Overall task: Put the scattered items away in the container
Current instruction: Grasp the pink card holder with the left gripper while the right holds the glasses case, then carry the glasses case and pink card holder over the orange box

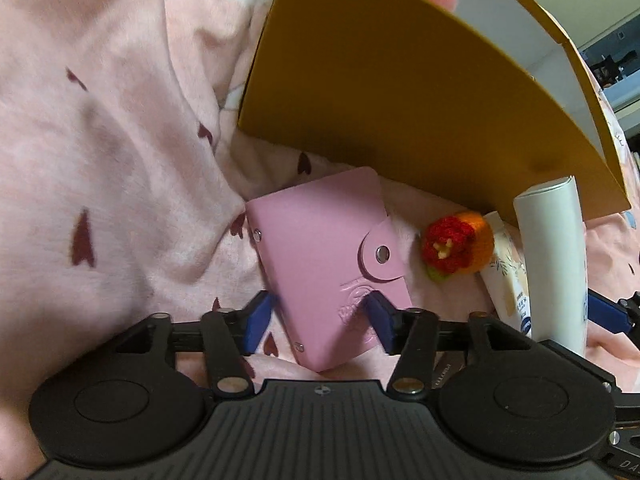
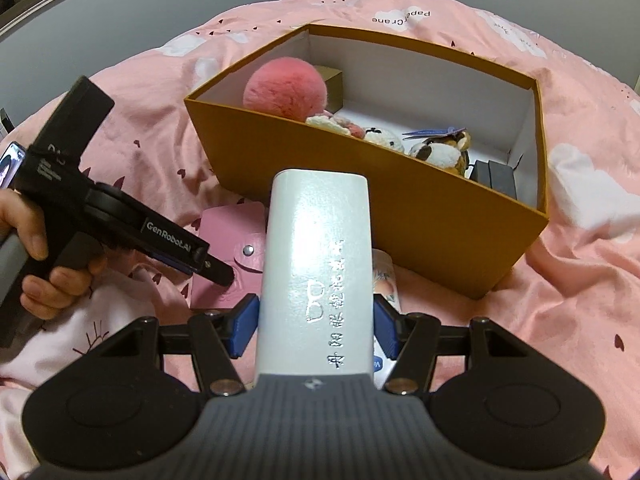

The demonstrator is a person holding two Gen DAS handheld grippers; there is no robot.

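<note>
A pink card wallet (image 1: 326, 256) with a snap flap lies on the pink bedspread in front of the orange box (image 1: 400, 88). My left gripper (image 1: 318, 320) straddles the wallet's near corner, blue pads (image 1: 256, 320) on either side, jaws partly closed on it. My right gripper (image 2: 316, 328) is shut on a white rectangular case (image 2: 320, 264) with silver lettering, held up near the box (image 2: 400, 216). The case also shows in the left wrist view (image 1: 554, 256). A crocheted red and orange flower (image 1: 458, 246) and a cream tube (image 1: 506, 272) lie right of the wallet.
The box holds a pink pompom (image 2: 286, 90), small plush toys (image 2: 440, 152) and dark blocks (image 2: 494, 174). The rumpled pink bedspread (image 1: 100, 160) rises in folds on the left. My left hand and its gripper body (image 2: 100, 216) show over the wallet (image 2: 224, 232).
</note>
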